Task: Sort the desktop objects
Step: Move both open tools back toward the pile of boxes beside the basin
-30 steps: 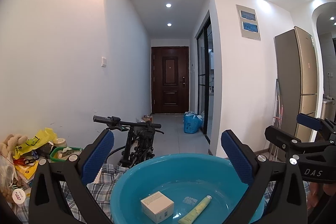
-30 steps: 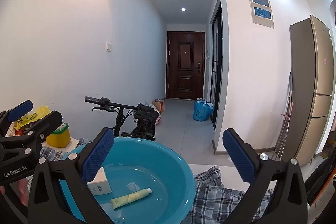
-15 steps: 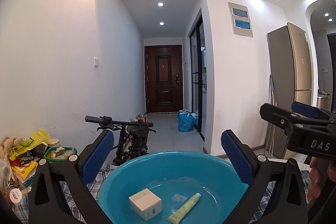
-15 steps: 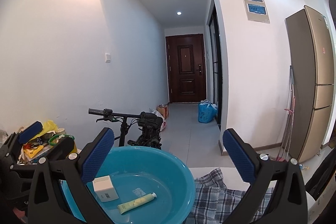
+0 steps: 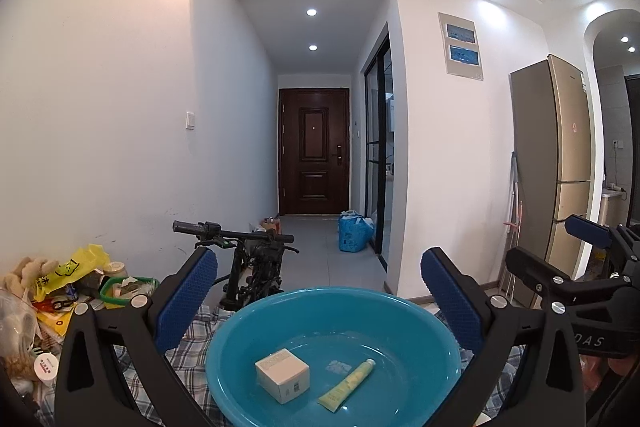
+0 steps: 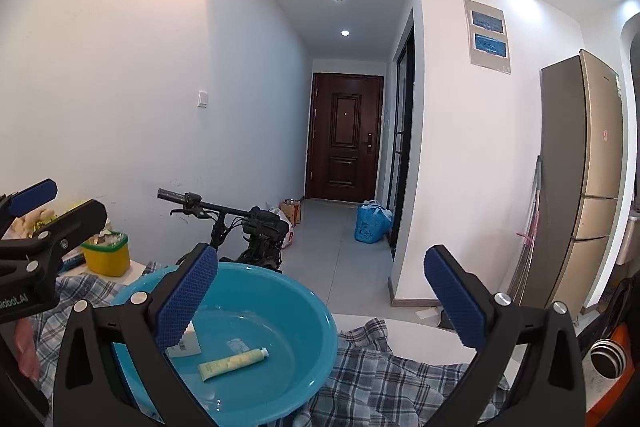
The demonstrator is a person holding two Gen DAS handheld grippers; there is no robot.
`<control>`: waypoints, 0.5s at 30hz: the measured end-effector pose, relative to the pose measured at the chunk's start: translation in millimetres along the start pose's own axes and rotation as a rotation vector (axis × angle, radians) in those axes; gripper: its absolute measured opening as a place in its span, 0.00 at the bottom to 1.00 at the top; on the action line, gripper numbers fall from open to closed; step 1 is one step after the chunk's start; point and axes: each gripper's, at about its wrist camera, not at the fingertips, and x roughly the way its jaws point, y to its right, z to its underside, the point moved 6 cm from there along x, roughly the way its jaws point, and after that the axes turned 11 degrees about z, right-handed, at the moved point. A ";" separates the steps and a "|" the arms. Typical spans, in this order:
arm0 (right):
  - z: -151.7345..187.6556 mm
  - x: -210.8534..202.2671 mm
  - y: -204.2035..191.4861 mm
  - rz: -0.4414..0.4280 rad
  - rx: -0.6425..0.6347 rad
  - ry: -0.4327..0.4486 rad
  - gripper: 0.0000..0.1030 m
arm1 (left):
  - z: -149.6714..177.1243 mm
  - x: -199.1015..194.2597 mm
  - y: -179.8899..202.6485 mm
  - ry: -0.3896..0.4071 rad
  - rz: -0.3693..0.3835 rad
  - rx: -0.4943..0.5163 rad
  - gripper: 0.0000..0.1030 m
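Note:
A blue plastic basin [image 5: 248, 331] sits on a plaid cloth [image 6: 384, 379]. It holds a small white box [image 5: 282, 375] and a pale yellow tube [image 5: 347, 385]. The basin [image 6: 304, 311], the tube [image 6: 234, 363] and part of the box [image 6: 186, 341] also show in the right wrist view. My left gripper [image 5: 318, 301] is open and empty, held above the basin's near side. My right gripper [image 6: 320, 297] is open and empty, above the basin's right rim. Each gripper shows at the edge of the other's view.
A heap of clutter [image 5: 52, 291] with a yellow bag and a green-rimmed yellow container [image 6: 106, 251] lies left of the basin. A folding bike [image 5: 252, 259] stands behind the table. A striped cup [image 6: 608, 357] is at the far right. A fridge [image 5: 560, 167] stands right.
Both grippers have tilted and shifted slightly; the basin sits a little higher and more central in the left wrist view. Both stay open and empty. The box and tube have not moved.

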 end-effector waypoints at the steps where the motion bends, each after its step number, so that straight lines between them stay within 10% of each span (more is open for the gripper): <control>1: 0.7 -6.1 -1.1 -0.006 -0.006 0.000 1.00 | 0.6 -4.3 1.0 -0.003 0.002 0.001 1.00; 15: -4.3 -68.8 4.9 0.008 -0.043 -0.085 1.00 | -17.9 -86.0 3.1 0.039 -0.002 -0.036 1.00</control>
